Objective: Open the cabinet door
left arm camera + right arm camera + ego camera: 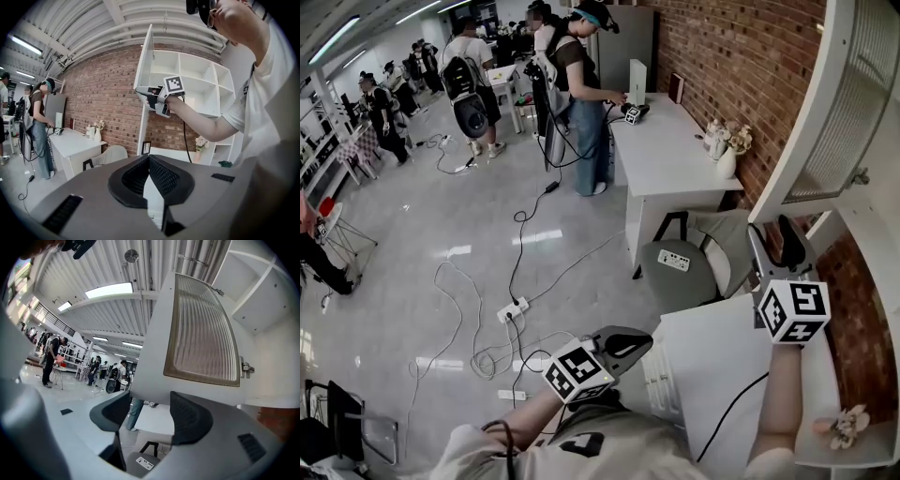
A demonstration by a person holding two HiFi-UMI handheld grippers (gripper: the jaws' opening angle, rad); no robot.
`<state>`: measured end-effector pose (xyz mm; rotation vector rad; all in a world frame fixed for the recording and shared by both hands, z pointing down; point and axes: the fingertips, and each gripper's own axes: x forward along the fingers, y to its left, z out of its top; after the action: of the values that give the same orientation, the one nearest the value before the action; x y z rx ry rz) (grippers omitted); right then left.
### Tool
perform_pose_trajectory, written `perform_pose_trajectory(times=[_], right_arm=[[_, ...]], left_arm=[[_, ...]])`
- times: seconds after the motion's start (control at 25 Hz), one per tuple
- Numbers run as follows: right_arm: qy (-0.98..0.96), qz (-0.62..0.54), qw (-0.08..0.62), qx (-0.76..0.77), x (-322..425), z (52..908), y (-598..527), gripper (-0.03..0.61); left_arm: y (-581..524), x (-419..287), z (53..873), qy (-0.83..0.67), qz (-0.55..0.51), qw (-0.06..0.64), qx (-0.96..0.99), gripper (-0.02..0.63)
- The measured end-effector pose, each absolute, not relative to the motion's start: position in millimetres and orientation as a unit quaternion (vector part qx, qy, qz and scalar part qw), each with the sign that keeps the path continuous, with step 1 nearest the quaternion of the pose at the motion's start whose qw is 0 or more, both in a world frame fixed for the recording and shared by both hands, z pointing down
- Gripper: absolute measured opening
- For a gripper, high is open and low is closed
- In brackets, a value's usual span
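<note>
The white cabinet door (825, 122) with a ribbed glass panel stands swung open from the shelf cabinet (197, 84). My right gripper (776, 246) is raised just under the door's lower edge. Its jaws stand open in the right gripper view, and the door (201, 333) rises beyond the right gripper (150, 404) with nothing between the pads. From the left gripper view, the right gripper (143, 91) sits against the door's (146, 70) outer edge. My left gripper (633, 345) hangs low near my body. The left gripper (149, 158) is shut and holds nothing.
Against the brick wall stands a white desk (666, 150) with a vase (727, 161), and a grey chair (684, 267) sits below it. Cables and a power strip (511, 309) lie on the floor. People (581, 84) stand at the back. A low white unit (741, 375) is under my arms.
</note>
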<state>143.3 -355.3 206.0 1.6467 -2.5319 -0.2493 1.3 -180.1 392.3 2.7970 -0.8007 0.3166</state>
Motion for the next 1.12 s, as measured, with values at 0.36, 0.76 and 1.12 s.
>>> perform_pose_trajectory(times=[0.36, 0.76, 1.12], right_arm=[[-0.837, -0.077, 0.038, 0.540, 143, 199, -374, 0.247], [-0.837, -0.082, 0.044, 0.540, 137, 191, -361, 0.247], [-0.837, -0.062, 0.069, 0.539, 131, 202, -365, 0.225]], left_arm=[[-197, -12, 400, -0.287, 0.111, 0.112, 0.945, 0.017], [-206, -17, 388, -0.271, 0.102, 0.096, 0.952, 0.017], [-243, -49, 382, -0.289, 0.089, 0.095, 0.948, 0.017]])
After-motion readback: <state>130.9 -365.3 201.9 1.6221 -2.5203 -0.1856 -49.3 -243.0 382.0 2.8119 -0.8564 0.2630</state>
